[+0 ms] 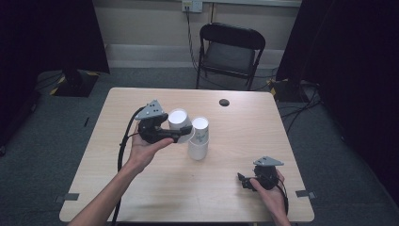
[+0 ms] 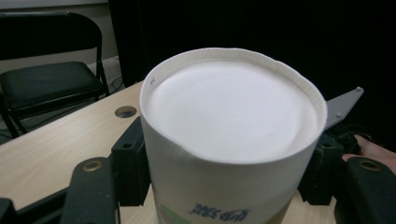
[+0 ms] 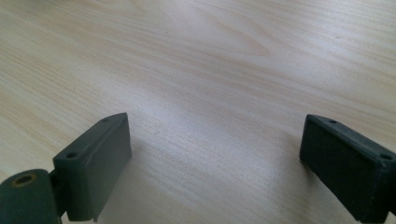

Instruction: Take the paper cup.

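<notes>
On the pale wooden table, two white paper cups turned bottom up, close together near the middle. Left one, the held paper cup, clamped by the left gripper in the person's left hand; jaws drawn in against both sides of its wall, paper dented and creased at the near side where the pads press. Seen along that gripper's own jaws in the left gripper view: held paper cup upended, flat white base facing up and tipped slightly toward the camera, blue printed characters and a patch of green low on the wall, black pads tight against it left and right. Just right of it, the second paper cup, standing upside down on the table, green print on its side, touching or nearly touching the held one; cannot tell which. Whether the held cup rests on the table or is lifted off it: cannot tell.

At the near right corner, right gripper in the right hand, well apart from both cups, grey three-cornered plate on top. In the right gripper view, jaws spread wide over bare wood grain, nothing between the pads.

Far side of the table: small dark round grommet hole. Beyond it on the grey floor, a black folding chair.
</notes>
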Demonstrator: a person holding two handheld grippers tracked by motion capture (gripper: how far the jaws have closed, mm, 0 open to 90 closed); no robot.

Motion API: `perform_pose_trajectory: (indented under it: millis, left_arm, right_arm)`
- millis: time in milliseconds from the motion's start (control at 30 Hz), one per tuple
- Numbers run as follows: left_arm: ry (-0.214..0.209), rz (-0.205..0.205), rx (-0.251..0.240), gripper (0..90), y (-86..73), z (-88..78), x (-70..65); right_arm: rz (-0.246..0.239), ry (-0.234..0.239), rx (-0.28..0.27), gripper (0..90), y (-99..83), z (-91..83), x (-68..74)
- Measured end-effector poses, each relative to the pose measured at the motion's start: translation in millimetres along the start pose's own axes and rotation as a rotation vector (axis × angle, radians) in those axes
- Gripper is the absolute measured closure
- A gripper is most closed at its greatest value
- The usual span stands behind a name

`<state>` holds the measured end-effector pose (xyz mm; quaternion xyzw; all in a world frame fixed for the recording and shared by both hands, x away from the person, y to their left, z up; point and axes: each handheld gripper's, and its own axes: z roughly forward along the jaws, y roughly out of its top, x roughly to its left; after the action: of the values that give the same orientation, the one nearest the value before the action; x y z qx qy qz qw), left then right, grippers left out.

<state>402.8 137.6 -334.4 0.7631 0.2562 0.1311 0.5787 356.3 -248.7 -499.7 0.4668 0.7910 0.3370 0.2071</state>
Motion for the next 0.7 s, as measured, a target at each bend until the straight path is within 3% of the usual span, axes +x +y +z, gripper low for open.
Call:
perform_pose_trajectory:
  millis: [367,700]
  left_arm:
    - [-0.016,-0.06,-0.008,33.6,-22.8,-26.2,5.5]
    - [-0.048,-0.064,-0.019,34.3,-38.5,-40.7,1.3]
  right_arm:
    - [0.012,-0.009,-0.004,10.0,-0.2,-0.5,2.5]
    - [0.032,-0.017,-0.021,20.5,-0.5,-2.8,2.5]
